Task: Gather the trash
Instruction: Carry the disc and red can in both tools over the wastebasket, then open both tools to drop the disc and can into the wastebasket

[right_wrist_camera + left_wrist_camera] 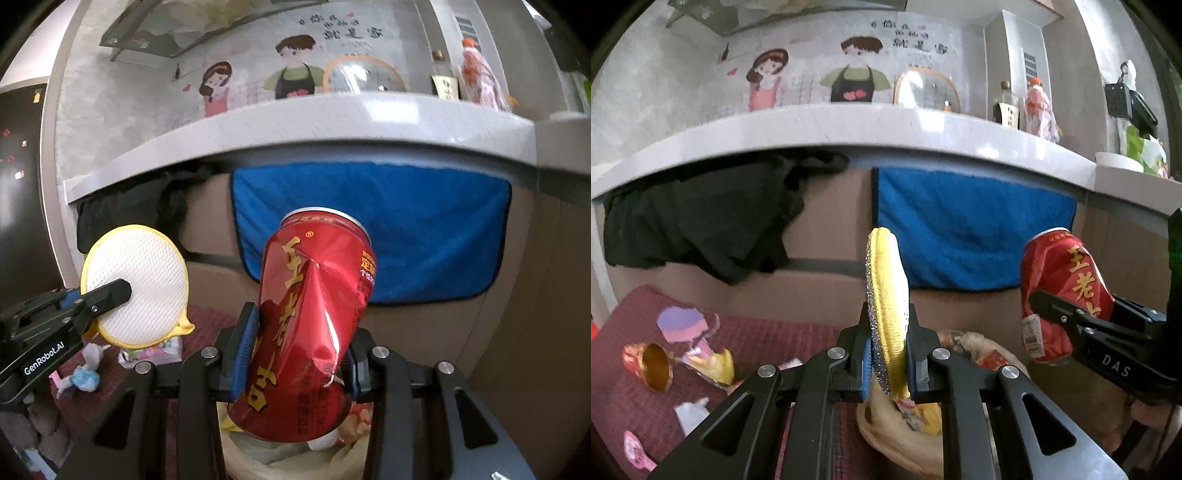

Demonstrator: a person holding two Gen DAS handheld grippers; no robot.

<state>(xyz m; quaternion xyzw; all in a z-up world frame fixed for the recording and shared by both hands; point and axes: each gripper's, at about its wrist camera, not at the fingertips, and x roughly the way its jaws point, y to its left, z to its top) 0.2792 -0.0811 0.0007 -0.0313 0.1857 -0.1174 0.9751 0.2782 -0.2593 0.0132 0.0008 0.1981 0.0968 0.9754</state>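
My left gripper point(888, 347) is shut on a round yellow-rimmed scrub pad point(886, 291), held edge-on and upright above a cream trash bag point(905, 439) with wrappers inside. In the right wrist view the pad point(136, 284) shows its white mesh face at the left, in the left gripper point(110, 295). My right gripper point(299, 354) is shut on a dented red drink can point(310, 317), tilted, above the bag point(258, 450). The can point(1060, 291) also shows at the right of the left wrist view.
A maroon mat point(783, 339) holds a red-gold cup point(650, 365), torn wrappers point(705, 354) and white scraps point(690, 413). A grey counter point(849, 125) runs across above, with a blue towel point(967, 229) and a black cloth point(701, 221) hanging below. Bottles point(1038, 107) stand on the counter.
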